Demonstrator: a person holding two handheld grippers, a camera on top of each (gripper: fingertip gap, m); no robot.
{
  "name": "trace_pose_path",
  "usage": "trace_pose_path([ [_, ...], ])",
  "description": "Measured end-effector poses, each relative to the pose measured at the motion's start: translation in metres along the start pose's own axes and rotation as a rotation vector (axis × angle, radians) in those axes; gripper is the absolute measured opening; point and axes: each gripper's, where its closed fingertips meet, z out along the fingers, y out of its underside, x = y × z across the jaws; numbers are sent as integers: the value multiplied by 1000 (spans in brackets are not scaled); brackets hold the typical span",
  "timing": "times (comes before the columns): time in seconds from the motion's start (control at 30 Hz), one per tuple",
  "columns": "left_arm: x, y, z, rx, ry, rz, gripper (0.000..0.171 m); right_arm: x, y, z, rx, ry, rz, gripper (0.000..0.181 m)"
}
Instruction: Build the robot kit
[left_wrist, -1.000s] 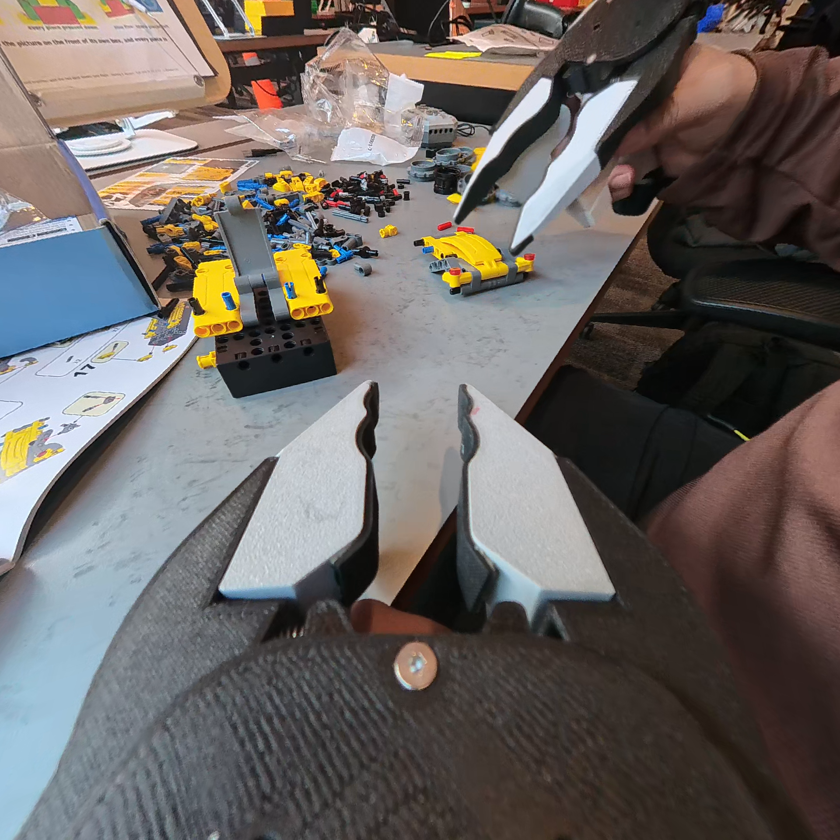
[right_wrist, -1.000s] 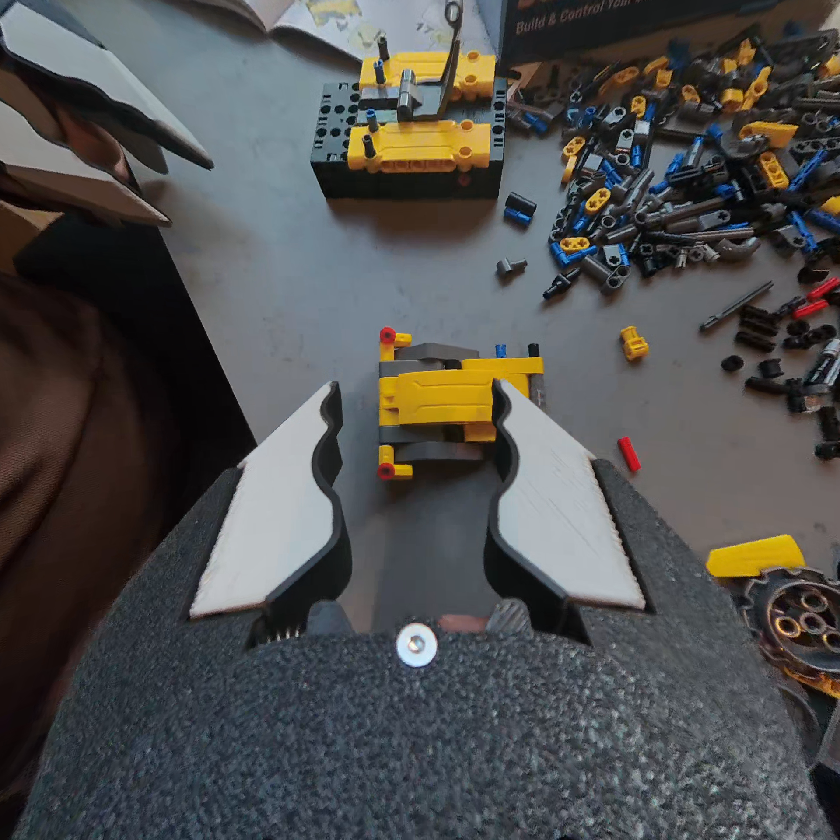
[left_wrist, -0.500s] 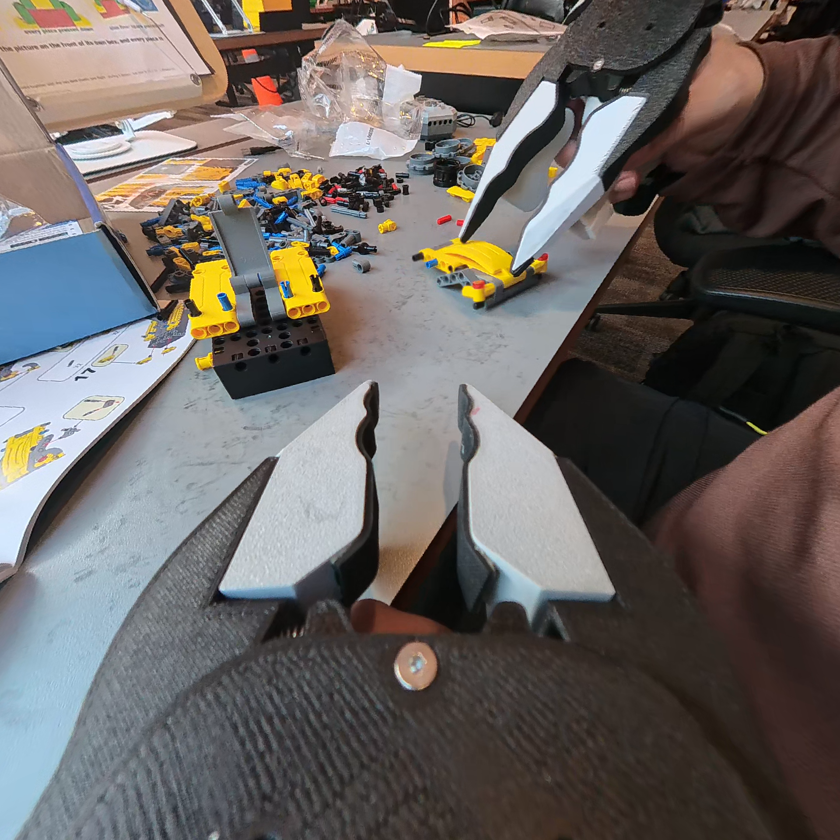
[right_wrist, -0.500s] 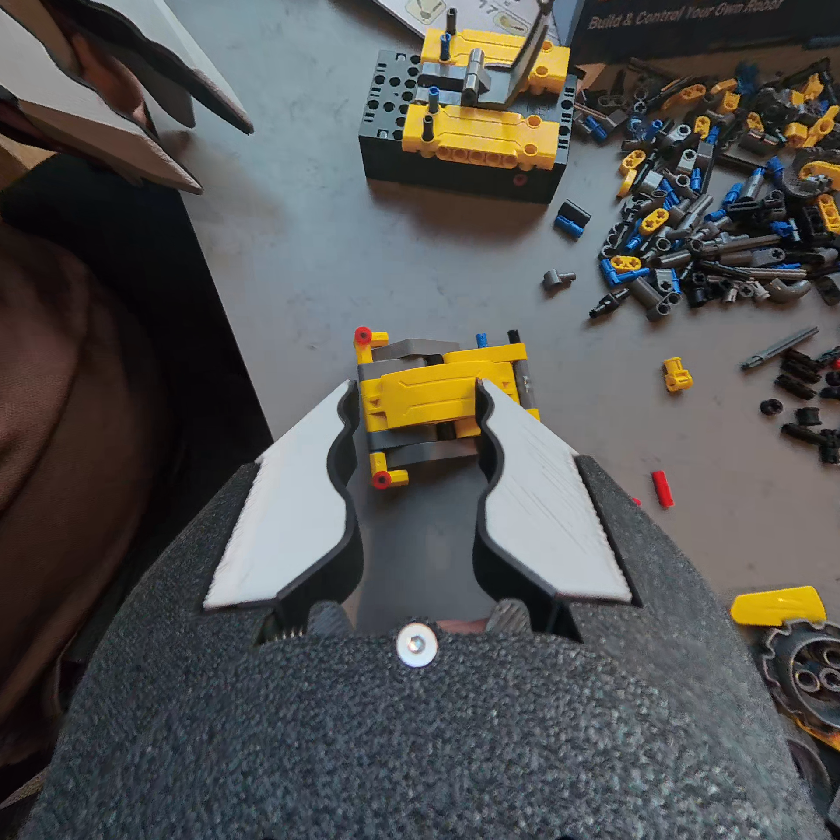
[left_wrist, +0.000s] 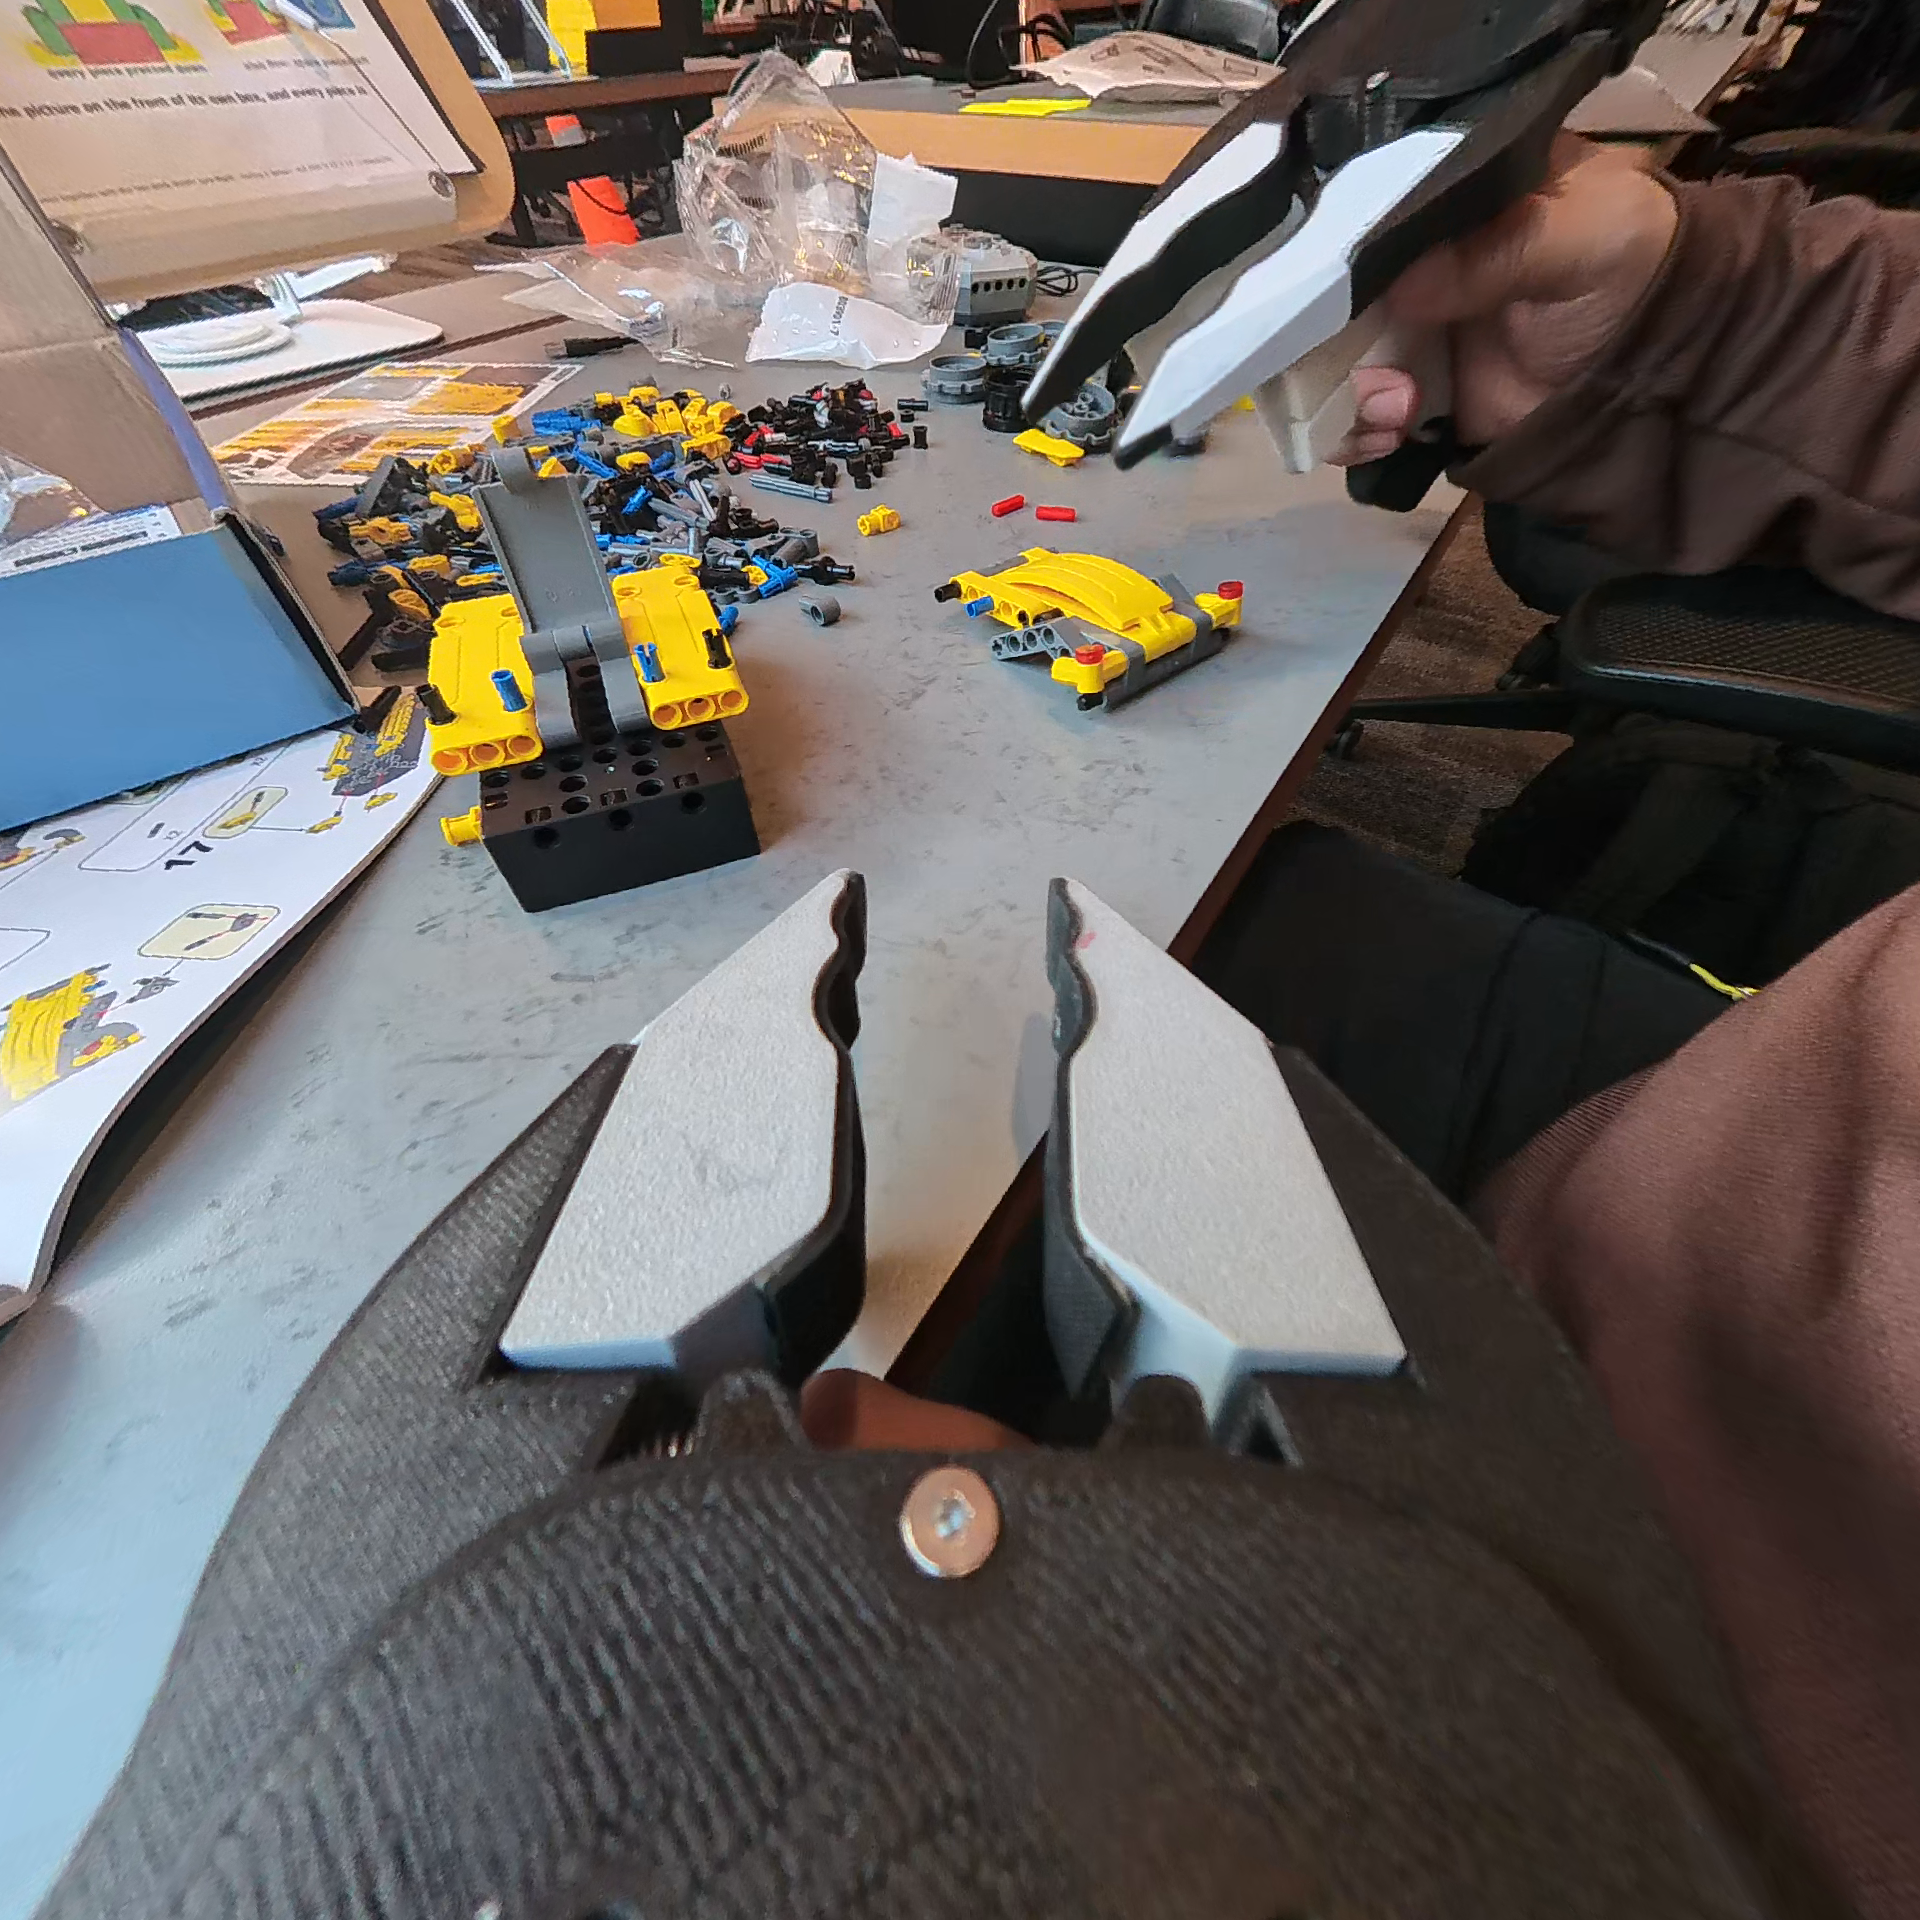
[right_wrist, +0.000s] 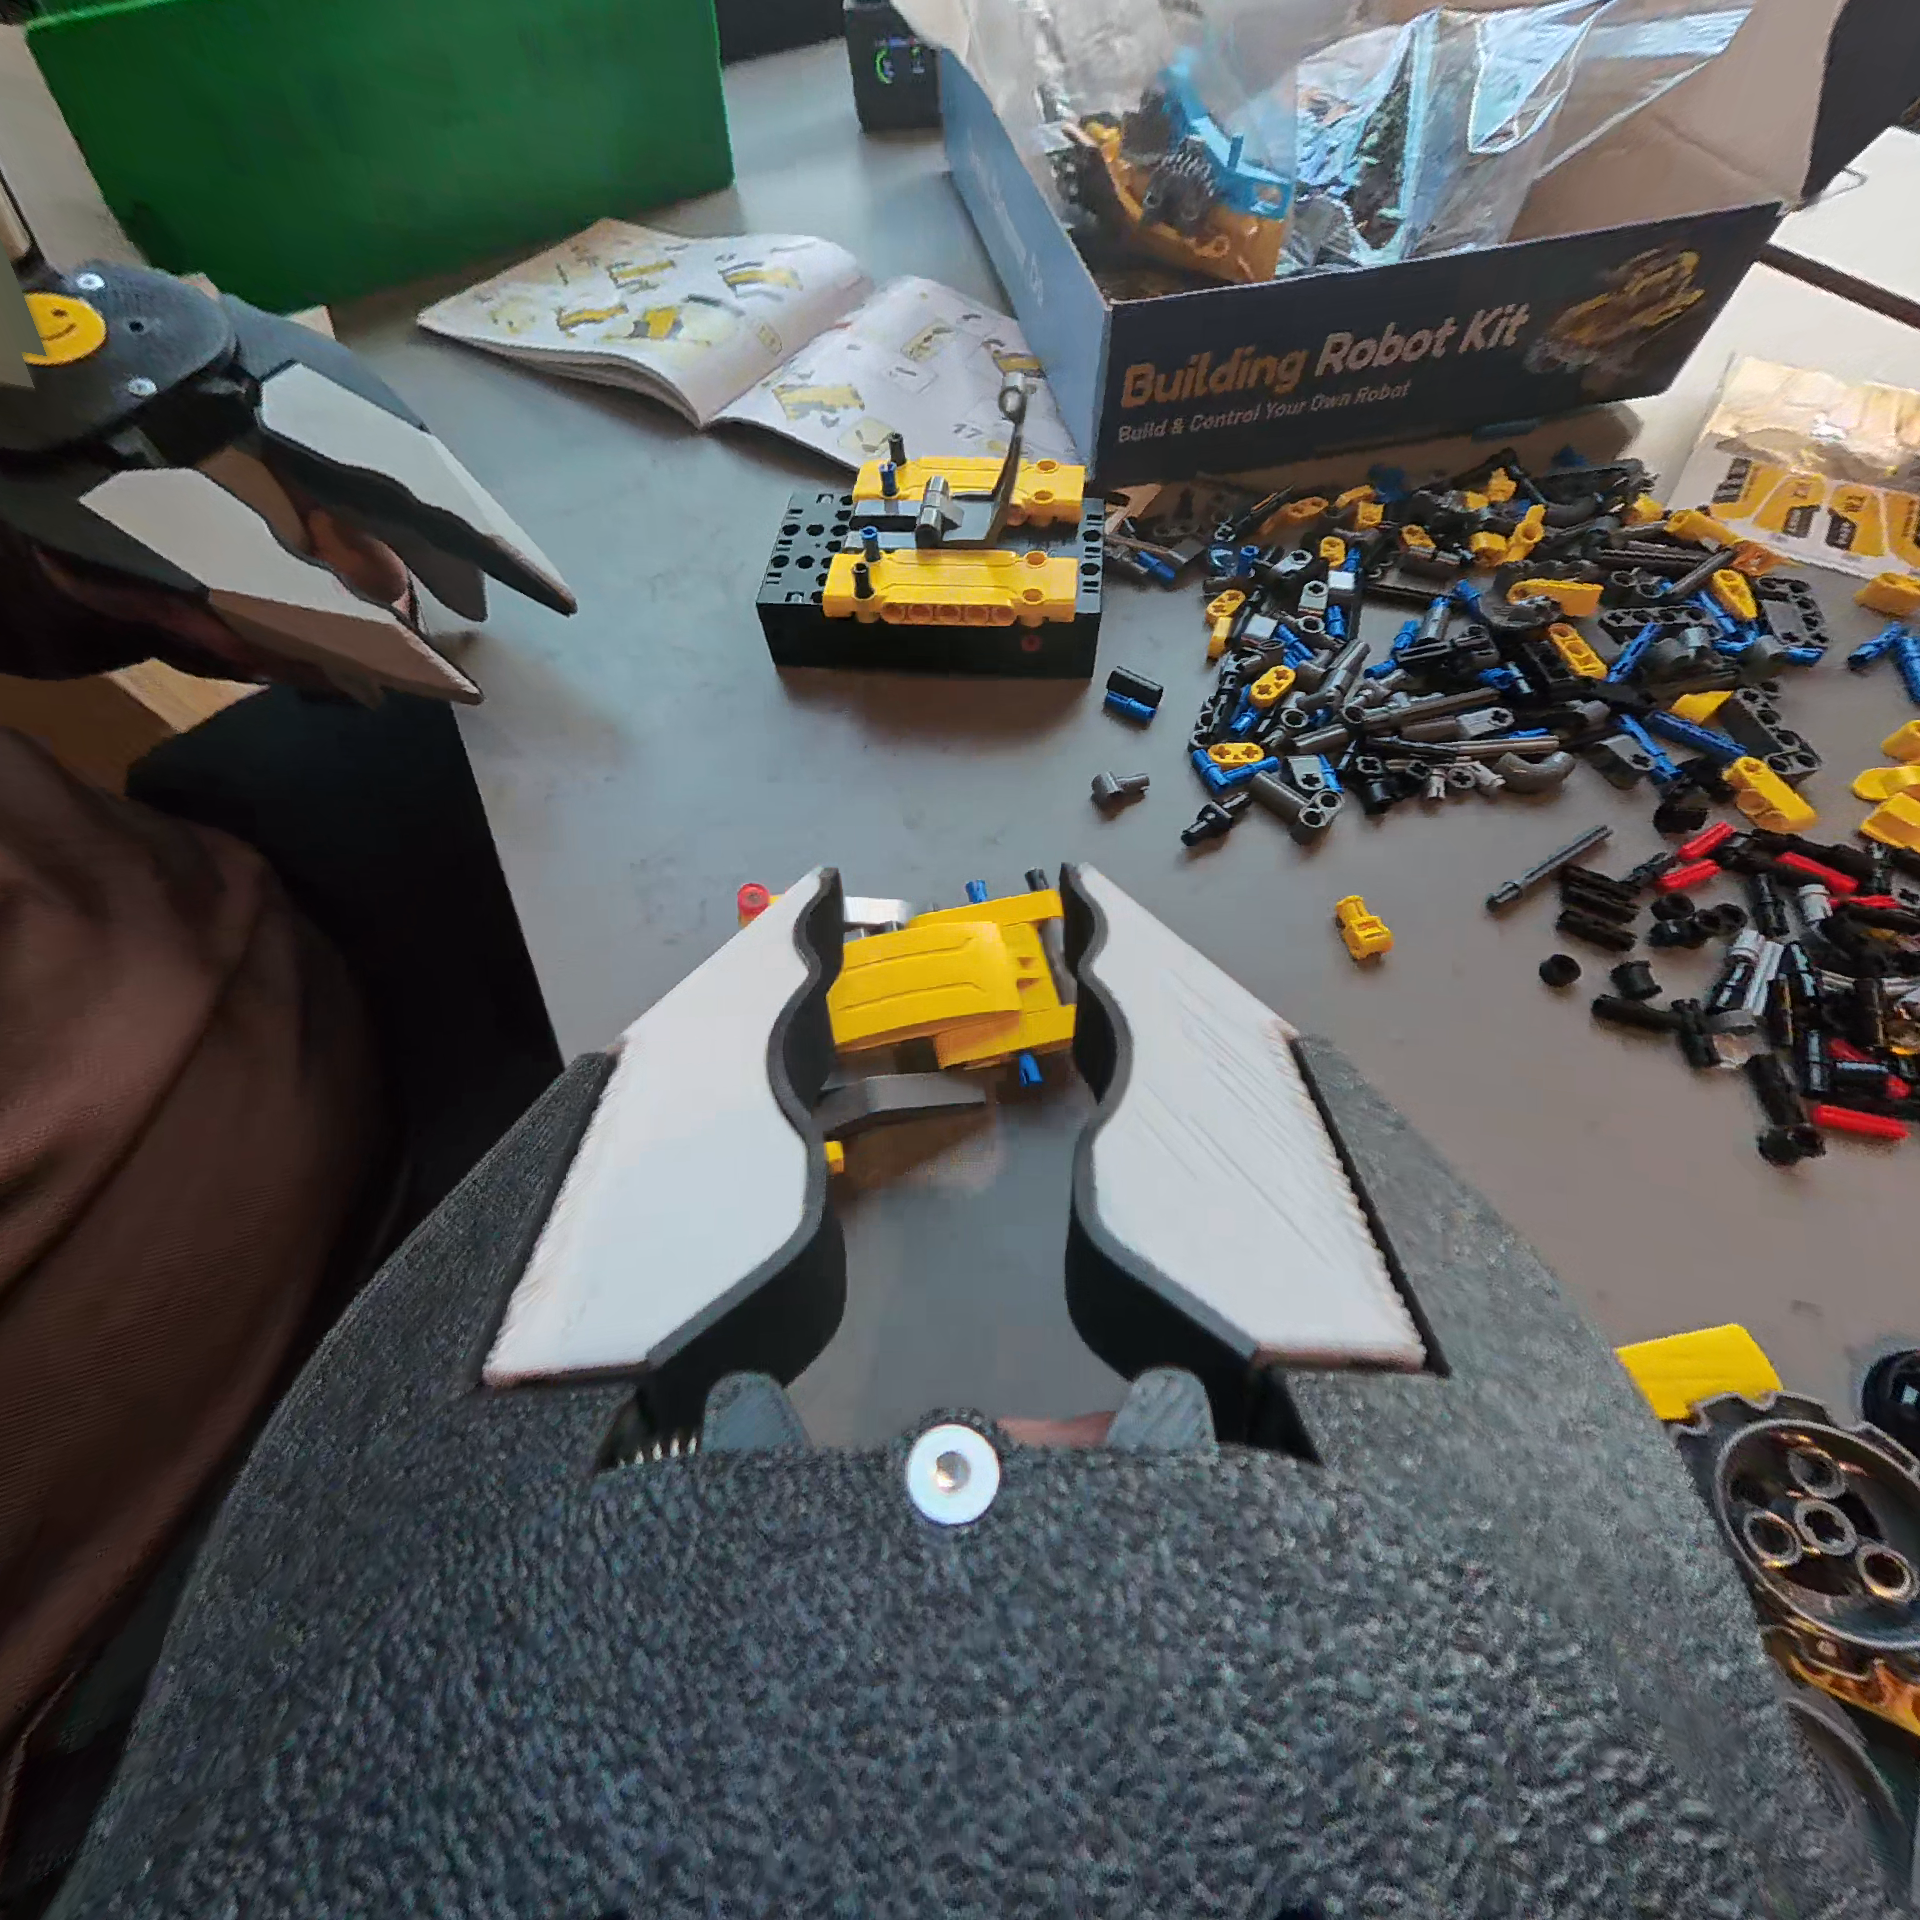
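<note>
Jaws of the right gripper (right_wrist: 945, 914) are seen apart above a yellow brick assembly (left_wrist: 1091, 623) lying on the bench (left_wrist: 935, 790), while left gripper (left_wrist: 954, 914) jaws are held apart, empty, over the bench edge.

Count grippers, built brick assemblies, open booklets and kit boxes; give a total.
Grippers: 2, left gripper, right gripper
Built brick assemblies: 2, black-based assembly, yellow curved assembly
Open booklet: 1
Kit box: 1
Total: 6

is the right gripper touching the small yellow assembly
Apart. The left wrist view shows the right gripper hanging above the small yellow assembly, with table visible between them.
</note>
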Motion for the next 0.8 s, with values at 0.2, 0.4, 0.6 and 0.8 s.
trace_pose_path([
  [0.2,1,0,1,0,3,-3,33,9,1,-1,29,17,26,39],
  [0.4,2,0,1,1,9,-6,33,12,-1,-3,55,32,26,34],
  [0.6,2,0,1,1,9,-6,33,29,-8,-12,117,103,51,30],
  [0.8,3,0,1,-2,12,-4,33,59,-8,-28,169,242,97,24],
])
